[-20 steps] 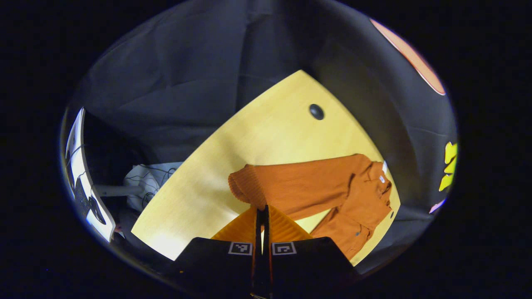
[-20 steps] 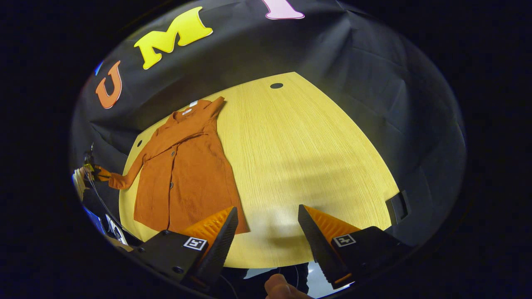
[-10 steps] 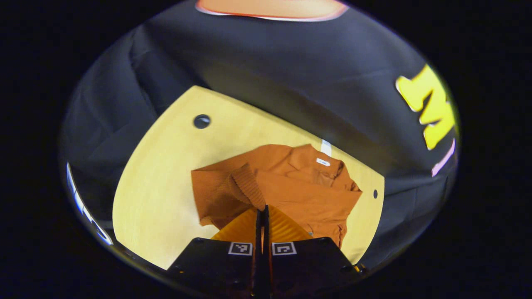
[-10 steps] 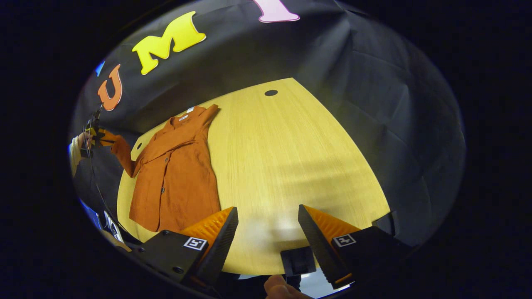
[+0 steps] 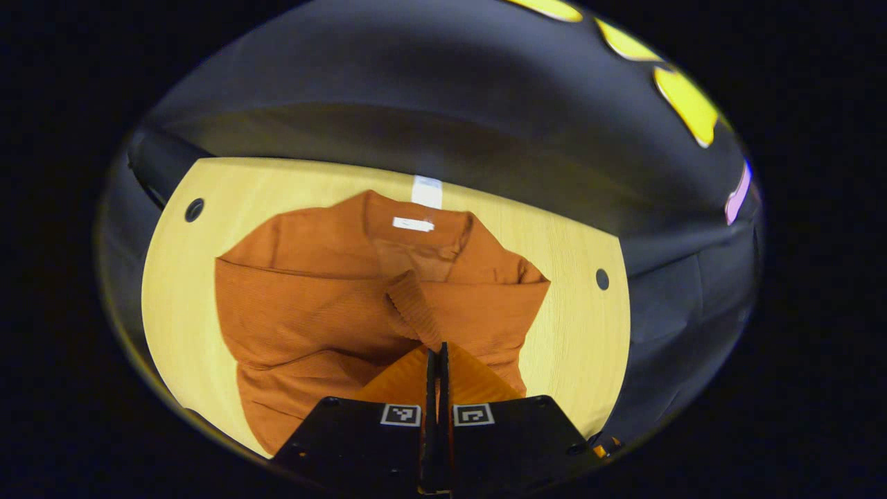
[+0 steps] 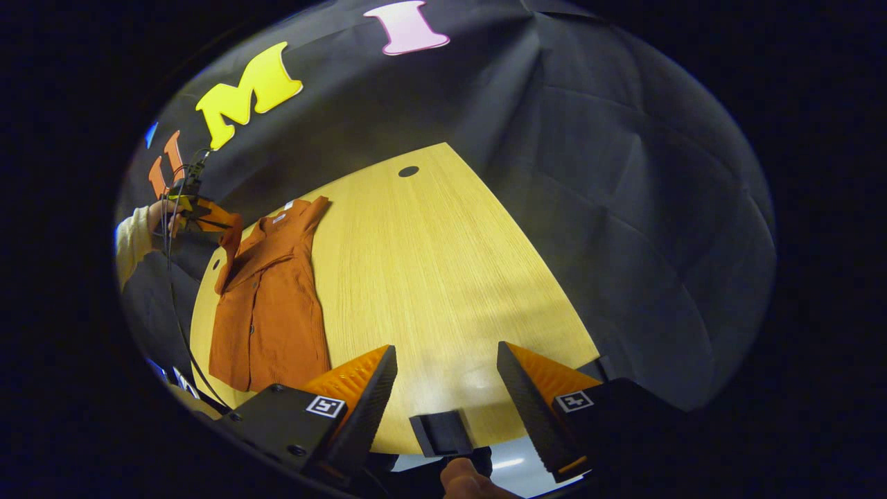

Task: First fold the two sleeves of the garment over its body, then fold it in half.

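Note:
An orange button-front garment (image 5: 332,305) lies flat on the wooden table (image 5: 575,333), collar toward the back wall. My left gripper (image 5: 436,353) is shut on the ribbed cuff of its sleeve (image 5: 412,308), held above the chest just below the collar, with the sleeve draped across the body. In the right gripper view the same garment (image 6: 267,312) lies at the table's left side, and the left gripper (image 6: 197,211) holds the cuff up in a hand. My right gripper (image 6: 443,364) hangs open over the table's near edge, to the right of the hem, holding nothing.
The table (image 6: 443,277) has round cable holes (image 5: 195,208) (image 5: 601,278) (image 6: 408,170) near its back corners. Bare wood stretches to the right of the garment. A small dark block (image 6: 441,433) sits at the near edge. A thumb (image 6: 464,478) shows at the bottom.
My left gripper has swung the held sleeve cuff up and inward, from beyond the table's side to above the garment's chest. The right gripper stayed open and drifted slightly back and right.

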